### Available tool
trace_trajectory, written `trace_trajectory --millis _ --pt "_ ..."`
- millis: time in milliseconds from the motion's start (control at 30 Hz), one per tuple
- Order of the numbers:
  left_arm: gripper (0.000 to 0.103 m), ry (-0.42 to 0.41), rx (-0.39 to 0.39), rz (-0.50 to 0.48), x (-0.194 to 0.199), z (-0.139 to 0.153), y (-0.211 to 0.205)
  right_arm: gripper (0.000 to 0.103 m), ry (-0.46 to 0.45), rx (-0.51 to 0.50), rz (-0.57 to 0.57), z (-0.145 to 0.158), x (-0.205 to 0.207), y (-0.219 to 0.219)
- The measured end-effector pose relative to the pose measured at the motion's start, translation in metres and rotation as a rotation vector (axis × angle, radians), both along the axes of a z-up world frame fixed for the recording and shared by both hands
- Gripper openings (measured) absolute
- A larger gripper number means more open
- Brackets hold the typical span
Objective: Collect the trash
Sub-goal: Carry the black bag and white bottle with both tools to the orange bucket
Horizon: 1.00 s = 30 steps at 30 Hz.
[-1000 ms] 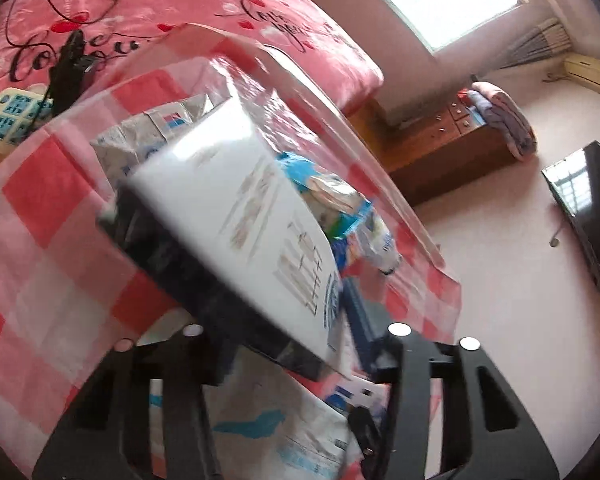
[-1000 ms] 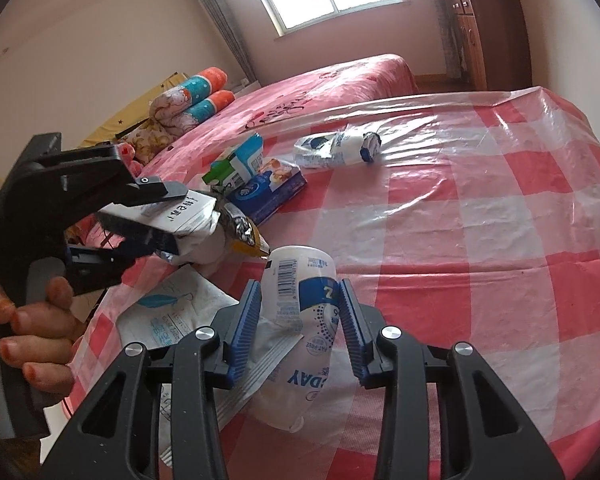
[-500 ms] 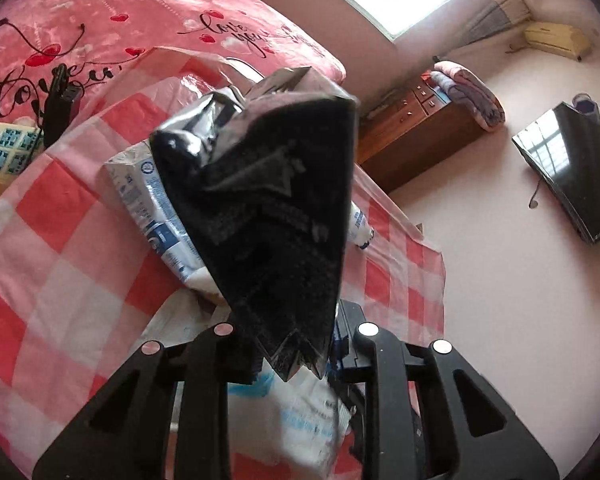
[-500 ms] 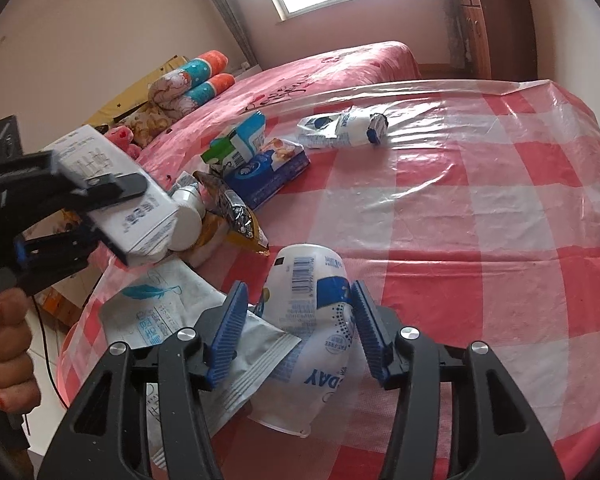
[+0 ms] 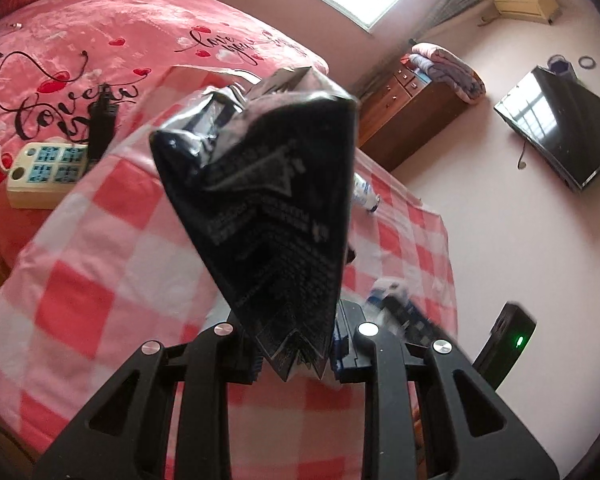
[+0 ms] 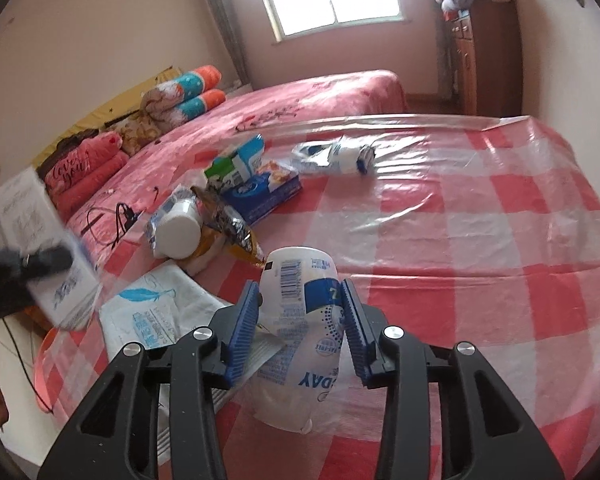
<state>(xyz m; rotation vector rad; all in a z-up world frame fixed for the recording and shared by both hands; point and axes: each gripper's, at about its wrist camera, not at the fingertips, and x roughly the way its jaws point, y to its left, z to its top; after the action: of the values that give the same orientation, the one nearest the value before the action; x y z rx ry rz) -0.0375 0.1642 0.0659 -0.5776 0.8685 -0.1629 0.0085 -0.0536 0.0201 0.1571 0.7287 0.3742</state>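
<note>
In the left wrist view the left gripper sits at the bottom centre of the frame, its jaws drawn narrow and clamped on the lower end of a black pouch with a zigzag-cut edge. The pouch rises from between the fingers up through the middle of the picture and blocks much of the red-and-white checked tablecloth behind it. The same item appears blurred at the left edge of the right wrist view, showing a white printed face. In the right wrist view the right gripper is at the lower centre, and its jaws are closing with a white yogurt cup lying on its side between the blue pads; both pads sit right against the cup's wall, the left near the barcode, the right by the blue band. The cup rests on the tablecloth, partly over a flat white packet to its lower left. Above and left of the cup lie a white-lidded jar and a crumpled foil wrapper, touching each other. Further up are a blue box, a green-and-white carton and, toward the upper centre, a crushed plastic bottle, well apart from the right gripper.
</note>
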Motion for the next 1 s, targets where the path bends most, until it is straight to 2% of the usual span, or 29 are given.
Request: trace_trajectory --millis 333,500,733,1000 --pt "0.027 0.017 -0.023 -0.021 -0.037 -0.017 0.03 0.037 -0.112 0.027 -0.1 0.023 -0.025 -0.013" --pt "0.027 0.034 -0.041 -0.027 -0.045 -0.028 0.04 0.036 -0.13 0.036 -0.126 0.031 -0.034 -0.019" --pt "0.027 0.028 -0.057 -0.042 -0.054 -0.033 0.048 0.035 -0.201 0.014 -0.178 0.053 -0.053 -0.028" --pt "0.027 0.002 -0.072 -0.048 -0.067 -0.032 0.056 0.034 -0.219 0.077 -0.138 0.076 -0.072 -0.021"
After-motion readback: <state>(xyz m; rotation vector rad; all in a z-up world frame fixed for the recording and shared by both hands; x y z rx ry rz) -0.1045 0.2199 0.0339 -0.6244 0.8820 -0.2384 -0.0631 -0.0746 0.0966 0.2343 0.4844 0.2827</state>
